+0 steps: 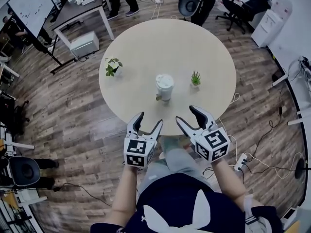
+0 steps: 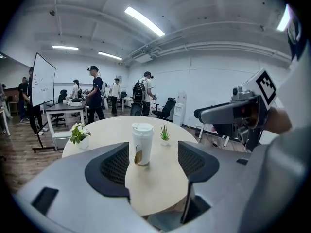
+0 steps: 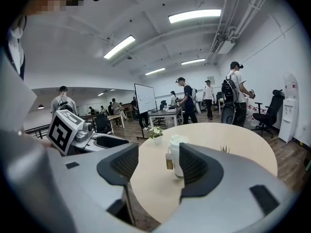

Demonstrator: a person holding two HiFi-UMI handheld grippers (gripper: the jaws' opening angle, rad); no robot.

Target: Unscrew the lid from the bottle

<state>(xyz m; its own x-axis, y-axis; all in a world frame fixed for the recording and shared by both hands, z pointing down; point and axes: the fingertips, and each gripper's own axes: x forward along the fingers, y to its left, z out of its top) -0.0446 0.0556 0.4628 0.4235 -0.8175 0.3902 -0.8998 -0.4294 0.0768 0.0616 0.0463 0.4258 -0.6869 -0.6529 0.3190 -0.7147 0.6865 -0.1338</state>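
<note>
Bottle [image 1: 164, 87] stands upright on the round worktop [image 1: 146, 47], long axis vertical, lid [image 1: 164, 80] fitted. It lies ahead of and between both tongs. Left tongs [image 1: 150, 120] and right tongs [image 1: 186, 114] hover at the near edge, jaws apart and empty. Distances appear about equal, but the left pair faces it more squarely.

**Bottle capped, upright**

White bottle [image 1: 164, 89] stands upright near the middle of the round table [image 1: 146, 42], slightly toward its near edge. White lid [image 1: 164, 80] is seated on top. Small brown tag [image 2: 138, 157] hangs low on its side.
</note>
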